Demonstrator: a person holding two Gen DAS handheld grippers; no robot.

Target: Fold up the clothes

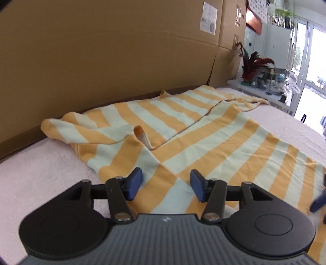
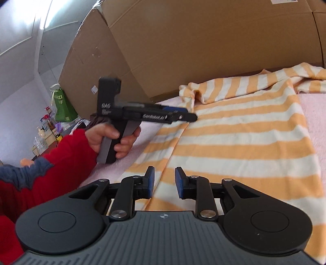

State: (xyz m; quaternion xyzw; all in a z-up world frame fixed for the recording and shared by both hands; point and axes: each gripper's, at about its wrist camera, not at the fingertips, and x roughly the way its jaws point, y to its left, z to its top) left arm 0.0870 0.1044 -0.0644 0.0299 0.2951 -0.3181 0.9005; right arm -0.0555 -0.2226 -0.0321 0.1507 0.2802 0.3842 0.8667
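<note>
one orange-and-white striped garment (image 1: 203, 130) lies spread on a pale pink towelling surface (image 1: 40, 163), its far edge against a wall of brown cardboard boxes (image 1: 101, 51). part of it is folded over itself, and a small cuff-like fold stands up near the middle.

readable writing is scarce. a white shipping label (image 1: 209, 17) with barcodes sits high on the cardboard; its print is too small to read. in the right wrist view the side of the left hand-held gripper (image 2: 183, 114) bears white lettering, blurred, seemingly "genrobot.ai". a green bag (image 2: 63, 106) in the background clutter shows white characters that cannot be made out.

two hand-held grippers are in view. the left hand-held gripper (image 1: 166, 184) has its blue pads spread wide over the striped cloth with nothing pinched between them; a hand (image 2: 114, 140) in a red sleeve (image 2: 61, 163) holds its grip. the right hand-held gripper (image 2: 164, 181) stands at a narrow gap, pads above the near edge of the garment, clamping nothing.
</note>
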